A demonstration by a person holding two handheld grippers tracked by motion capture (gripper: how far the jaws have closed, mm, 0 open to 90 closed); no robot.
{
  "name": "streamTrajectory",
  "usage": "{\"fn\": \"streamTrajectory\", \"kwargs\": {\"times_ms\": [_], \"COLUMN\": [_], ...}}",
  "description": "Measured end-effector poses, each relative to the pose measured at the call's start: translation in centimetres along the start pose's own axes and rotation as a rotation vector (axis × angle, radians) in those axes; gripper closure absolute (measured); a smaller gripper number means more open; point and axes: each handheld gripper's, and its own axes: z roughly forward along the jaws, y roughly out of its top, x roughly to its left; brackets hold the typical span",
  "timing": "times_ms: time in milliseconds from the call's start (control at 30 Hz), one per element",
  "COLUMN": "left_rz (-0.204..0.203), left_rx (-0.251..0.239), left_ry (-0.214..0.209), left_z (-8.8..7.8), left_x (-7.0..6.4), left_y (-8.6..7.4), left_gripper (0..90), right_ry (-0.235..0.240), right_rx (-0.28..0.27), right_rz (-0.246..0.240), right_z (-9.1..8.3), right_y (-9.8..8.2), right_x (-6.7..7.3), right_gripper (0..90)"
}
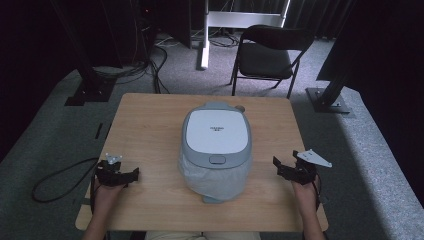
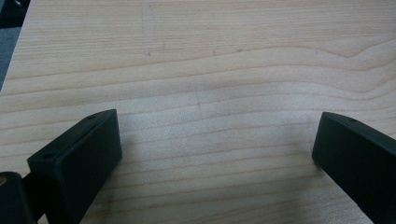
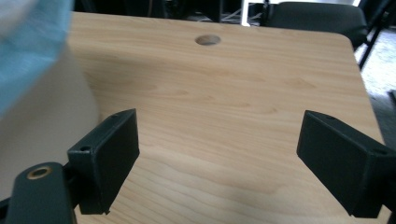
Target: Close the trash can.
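A pale wooden surface (image 1: pixel 150 130) stands in a dark room with grey carpet, a black folding chair (image 1: pixel 267 55) behind it. In the left gripper view, the two black jaws stand wide apart with bare wood grain between them, holding nothing. In the right gripper view, the jaws are likewise spread wide and empty, with a round hole (image 3: pixel 208 39) in the wood farther off and a blurred pale and blue shape at the left edge, probably the bin's side. From the high view, the left gripper (image 1: pixel 134 174) rests near the front left of the surface, and the right gripper (image 1: pixel 278 166) near the front right, each held by a hand coming in from below. Between them, apart from both, sits a grey and white lidded bin (image 1: pixel 216 137) lined with a translucent bag (image 1: pixel 215 180), its lid shut, a small press tab at the lid's front. This looks like the start: neither gripper has reached in. The next move likely calls for bringing one gripper inward to the lid's front tab.
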Motion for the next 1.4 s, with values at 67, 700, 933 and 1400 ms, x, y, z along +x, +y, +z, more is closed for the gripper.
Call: {"fn": "streamTrajectory", "kwargs": {"times_ms": [67, 700, 933, 1400], "left_rz": [0.0, 0.0, 0.001, 0.0], "left_rx": [0.0, 0.0, 0.0, 0.0], "left_ry": [0.0, 0.0, 0.0, 0.0], "left_z": [0.0, 0.0, 0.0, 0.0], "left_x": [0.0, 0.0, 0.0, 0.0], "left_y": [0.0, 0.0, 0.0, 0.0], "left_gripper": [1.4, 1.4, 1.4, 1.4], "right_ry": [-0.005, -0.189, -0.248, -0.25], "right_rx": [0.006, 0.119, 0.155, 0.274], "right_rz": [0.006, 0.055, 0.116, 0.151], "right_z": [0.1, 0.3, 0.1, 0.7], "right_y": [-0.3, -4.1, -4.9, -5.6], "right_x": [-0.2, -2.9, -4.1, -4.7], "right_gripper": [12.3, 12.3, 12.3, 12.2]}}
